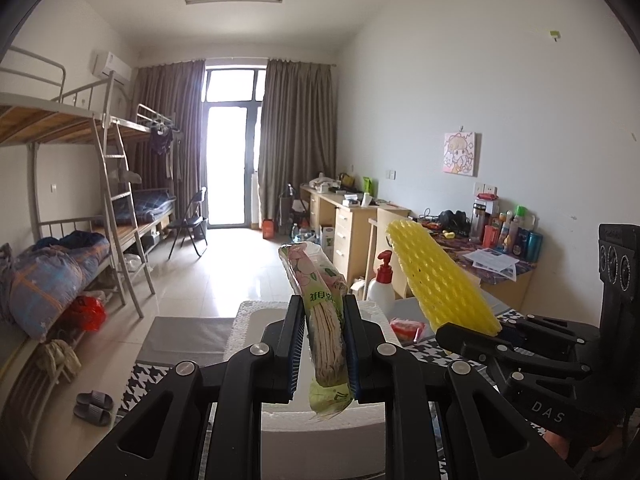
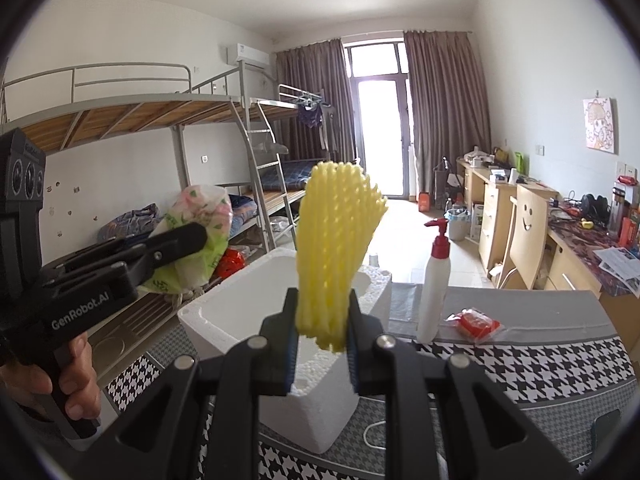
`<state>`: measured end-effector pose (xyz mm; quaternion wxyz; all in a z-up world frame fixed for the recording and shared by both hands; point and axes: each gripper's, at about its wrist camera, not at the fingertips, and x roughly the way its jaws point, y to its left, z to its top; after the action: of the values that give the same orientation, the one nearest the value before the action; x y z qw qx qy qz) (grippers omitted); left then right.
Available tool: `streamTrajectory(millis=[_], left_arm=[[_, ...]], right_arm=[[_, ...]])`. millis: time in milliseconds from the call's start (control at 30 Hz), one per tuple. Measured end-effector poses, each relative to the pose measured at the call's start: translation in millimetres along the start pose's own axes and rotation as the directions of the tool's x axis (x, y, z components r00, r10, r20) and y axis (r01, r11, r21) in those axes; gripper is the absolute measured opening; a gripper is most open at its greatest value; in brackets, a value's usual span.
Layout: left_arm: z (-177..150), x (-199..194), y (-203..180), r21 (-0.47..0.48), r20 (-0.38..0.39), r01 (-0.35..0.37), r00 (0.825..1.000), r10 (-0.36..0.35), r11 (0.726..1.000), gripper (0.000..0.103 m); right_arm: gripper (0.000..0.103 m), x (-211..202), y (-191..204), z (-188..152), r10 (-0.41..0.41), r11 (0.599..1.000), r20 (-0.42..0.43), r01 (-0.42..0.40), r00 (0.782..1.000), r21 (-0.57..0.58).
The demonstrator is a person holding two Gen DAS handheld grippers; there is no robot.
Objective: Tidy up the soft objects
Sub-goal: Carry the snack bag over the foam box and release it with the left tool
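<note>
Above foam box [image 2: 224, 320]: left gripper [image 1: 323, 344] fingers clamp tissue pack [image 1: 320, 300] (floral wrapper); right gripper [image 2: 322, 332] grips yellow foam net [image 2: 336, 232].

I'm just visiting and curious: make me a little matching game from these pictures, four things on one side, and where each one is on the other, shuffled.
Things:
1. yellow foam net sleeve
2. flowery plastic packet
3. white pump bottle with red top
4. white foam box

Places:
A. standing on the grey mat, untouched
B. clamped in the left gripper
C. on the table below both grippers
D. clamped in the right gripper

Pairs: 1-D, 2-B, 3-A, 4-C
</note>
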<state>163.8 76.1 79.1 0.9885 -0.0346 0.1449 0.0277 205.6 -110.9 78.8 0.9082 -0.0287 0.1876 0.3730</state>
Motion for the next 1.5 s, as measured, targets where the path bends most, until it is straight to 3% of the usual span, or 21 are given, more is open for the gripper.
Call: streamTrajectory(millis=[600,1333,1500], left_arm=[[-1.6,28.3,7.5,-0.001,-0.067,-0.014,0.998,0.014,1.0,0.02],[-8.0,58.5,10.6,-0.003,-0.152,0.027,0.988,-0.027,1.0,0.02],[-8.9,61.7,9.6,0.013,-0.161,0.025,0.987,-0.022,1.0,0.026]], right_arm=[[0.024,15.3,10.6,5.6,0.01,1.0,-0.033,-0.01,0.999,-0.013],[0.024,20.8,6.9,4.8,-0.017,1.0,-0.05,0.017,0.999,-0.004],[0.024,21.1,5.3,5.0,-0.017,1.0,-0.052,0.017,0.998,0.001]])
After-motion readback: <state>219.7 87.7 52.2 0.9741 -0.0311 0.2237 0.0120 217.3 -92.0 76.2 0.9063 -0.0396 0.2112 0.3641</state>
